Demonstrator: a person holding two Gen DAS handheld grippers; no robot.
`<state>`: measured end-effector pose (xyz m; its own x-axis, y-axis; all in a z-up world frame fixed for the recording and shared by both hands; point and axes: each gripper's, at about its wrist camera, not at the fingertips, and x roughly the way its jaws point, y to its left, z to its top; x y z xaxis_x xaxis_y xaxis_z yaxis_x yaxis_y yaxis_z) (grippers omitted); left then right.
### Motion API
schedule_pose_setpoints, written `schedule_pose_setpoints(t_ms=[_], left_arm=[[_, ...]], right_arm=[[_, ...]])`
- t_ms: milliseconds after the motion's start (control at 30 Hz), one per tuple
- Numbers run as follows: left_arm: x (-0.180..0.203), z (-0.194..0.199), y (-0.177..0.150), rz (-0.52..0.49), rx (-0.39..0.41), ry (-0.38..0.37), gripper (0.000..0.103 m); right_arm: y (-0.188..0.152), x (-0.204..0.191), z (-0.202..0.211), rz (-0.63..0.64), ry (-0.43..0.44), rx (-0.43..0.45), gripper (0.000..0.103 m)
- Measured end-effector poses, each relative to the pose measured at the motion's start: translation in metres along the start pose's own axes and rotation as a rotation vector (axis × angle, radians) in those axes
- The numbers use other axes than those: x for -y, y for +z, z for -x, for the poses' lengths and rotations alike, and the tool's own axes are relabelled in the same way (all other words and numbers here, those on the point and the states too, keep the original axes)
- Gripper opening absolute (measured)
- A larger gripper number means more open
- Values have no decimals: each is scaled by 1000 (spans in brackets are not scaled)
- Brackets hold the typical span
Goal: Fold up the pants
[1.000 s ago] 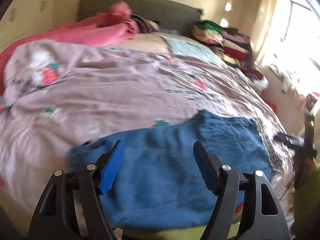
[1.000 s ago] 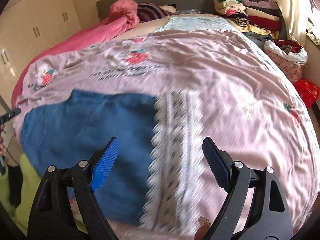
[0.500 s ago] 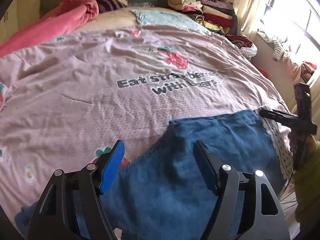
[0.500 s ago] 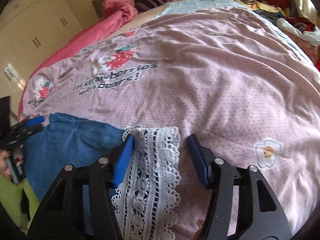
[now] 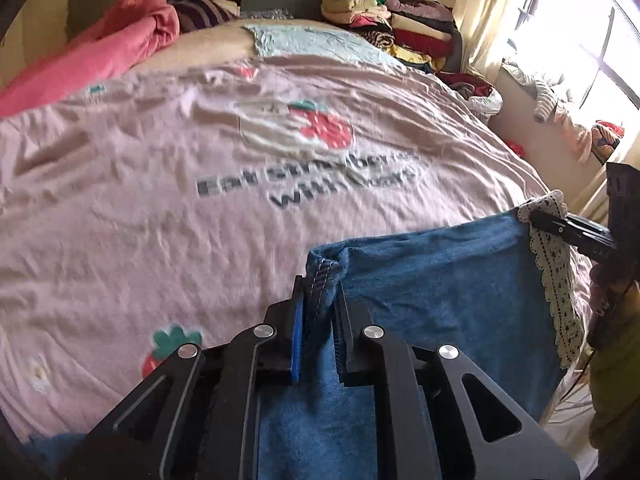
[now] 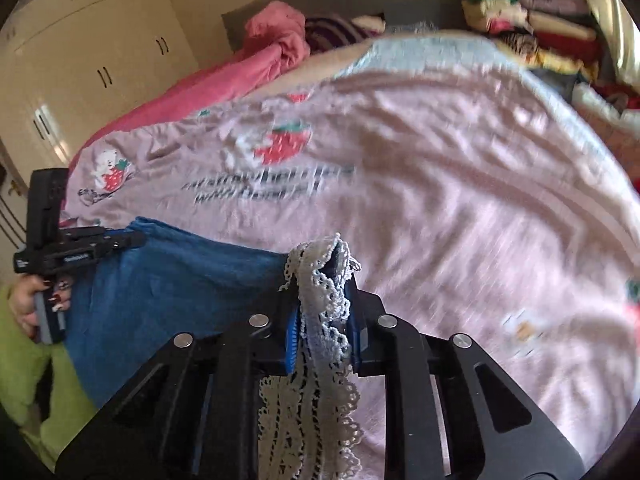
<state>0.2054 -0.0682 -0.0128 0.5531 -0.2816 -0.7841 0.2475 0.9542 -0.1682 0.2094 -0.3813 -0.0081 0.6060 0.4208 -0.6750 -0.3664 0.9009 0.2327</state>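
Blue denim pants with a white lace hem hang at the near edge of the pink bedspread. My left gripper is shut on the stitched blue corner of the pants. My right gripper is shut on the lace hem, lifted off the bed. The pants stretch between the two grippers. In the right wrist view the left gripper shows at the far left; in the left wrist view the right gripper shows at the far right.
A pink blanket and a striped garment lie at the headboard. Stacked folded clothes sit at the bed's far right by a window. Cream wardrobes stand on the left.
Both grippers went from open to shut: the left closed on the blue corner, the right on the lace hem. The gripped edge has lifted off the bedspread.
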Motion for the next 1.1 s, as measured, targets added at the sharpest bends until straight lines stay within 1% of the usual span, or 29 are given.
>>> schedule_pose_setpoints(t_ms=[67,167,200,267,300,367,433,467,500,533,567,667,700,733,833,967,1033,1100], left_arm=[[0,-6,2,-4,-12,17,11],[-4,-24,1,-1,-34,39,12],[-6,-30,-1,2,-39,46,12],[-9,-39,-5,1,-37,58,15],[-11,-42,-6,2,-34,61,18],[-15,-44,-7,9,-28,57,23],[-21,-45,-8,26,-13,49,32],[-24,-44,-9,34,-4,46,33],[-25,-40,-9,42,12,48,41],[-27,-33,-10,52,45,70,52],[-27,-27,-12,53,62,82,55],[-27,2,-19,60,118,99,57],[-27,15,-24,57,136,115,59],[-27,24,-27,57,146,118,63],[-30,53,-42,76,176,123,63],[-35,86,-74,109,201,144,63],[-40,97,-93,132,184,153,63],[-43,102,-104,146,167,147,63]], right_arm=[[7,0,-7,29,-30,-4,12],[7,3,-31,52,-71,-63,12],[4,7,-43,53,-86,-96,13],[-1,11,-54,44,-100,-120,15],[-3,15,-58,25,-100,-121,17],[-5,18,-59,7,-103,-118,18],[-5,18,-58,14,-125,-117,24],[-5,17,-57,19,-136,-117,26],[-4,16,-56,17,-152,-117,33],[-3,16,-53,8,-174,-116,41],[-2,17,-48,-5,-188,-110,42],[0,14,-21,-18,-220,-54,46],[-2,11,-11,-11,-223,-35,49],[-4,8,-1,-8,-224,-19,51],[-19,-3,28,2,-218,25,55],[-44,-20,49,34,-221,27,56],[-59,-32,54,53,-216,14,56],[-72,-45,54,81,-204,-6,56]])
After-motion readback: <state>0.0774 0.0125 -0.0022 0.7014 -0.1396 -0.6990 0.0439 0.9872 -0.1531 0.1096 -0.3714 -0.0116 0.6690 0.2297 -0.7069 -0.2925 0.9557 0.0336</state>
